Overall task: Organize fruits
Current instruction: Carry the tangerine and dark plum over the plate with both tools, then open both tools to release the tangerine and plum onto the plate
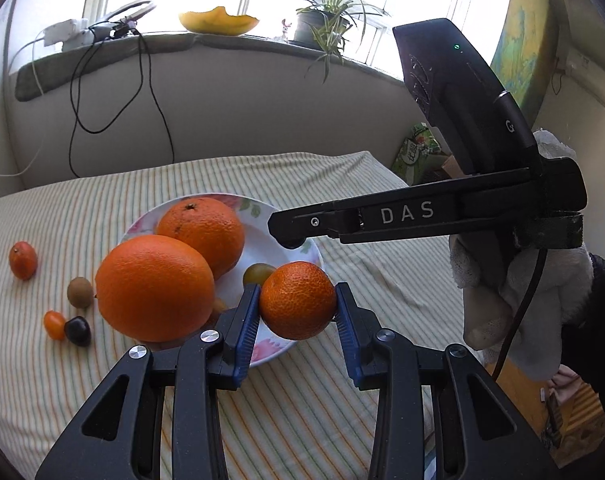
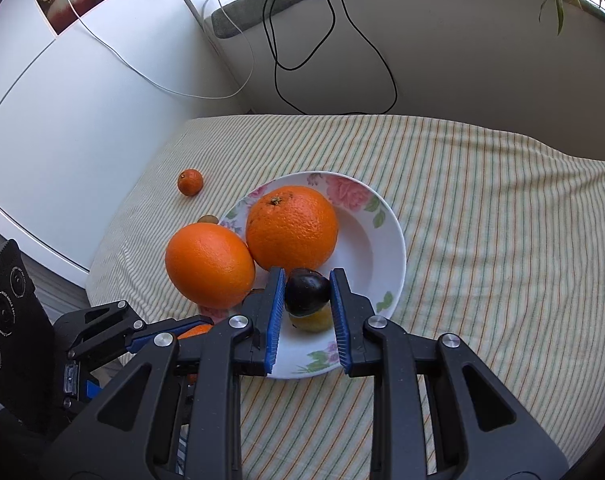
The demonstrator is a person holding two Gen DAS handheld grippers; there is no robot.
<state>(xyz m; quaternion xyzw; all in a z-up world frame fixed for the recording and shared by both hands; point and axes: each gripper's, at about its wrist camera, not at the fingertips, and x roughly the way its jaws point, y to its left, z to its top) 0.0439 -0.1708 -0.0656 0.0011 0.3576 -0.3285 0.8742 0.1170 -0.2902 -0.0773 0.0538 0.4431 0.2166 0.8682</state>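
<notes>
Between the blue ribbed pads of our left gripper (image 1: 297,312) sits a small, pebbly orange mandarin (image 1: 297,300), pinched on both sides and held over the near right rim of the white floral-edged plate (image 1: 302,254). Our right gripper (image 2: 307,300) is clamped on a small, dark, glossy, plum-coloured fruit (image 2: 307,290), its pads pressing both flanks. Right under that fruit lies a yellowish round fruit (image 2: 312,320), half hidden by it, so we cannot name it.

On the plate a large orange with its stem scar up (image 2: 291,229) lies toward the far side. A second large smooth orange (image 2: 209,265) is at the near left edge; whether it rests on the rim or the cloth we cannot tell, as it covers the edge. In the left wrist view an olive-yellow round fruit (image 1: 258,273) peeks out behind the mandarin, mostly covered.

On the striped cream tablecloth (image 2: 482,200), left of the plate, lie a brown fuzzy kiwi berry (image 1: 80,292), an orange cherry tomato (image 1: 54,325) touching a dark cherry tomato (image 1: 77,331), and farther left a small reddish-orange mandarin (image 1: 23,260).

The right gripper's black body marked DAS (image 1: 406,216) crosses the left view, held by a hand in a pale glove (image 1: 510,304) that the frame edge cuts off.
</notes>
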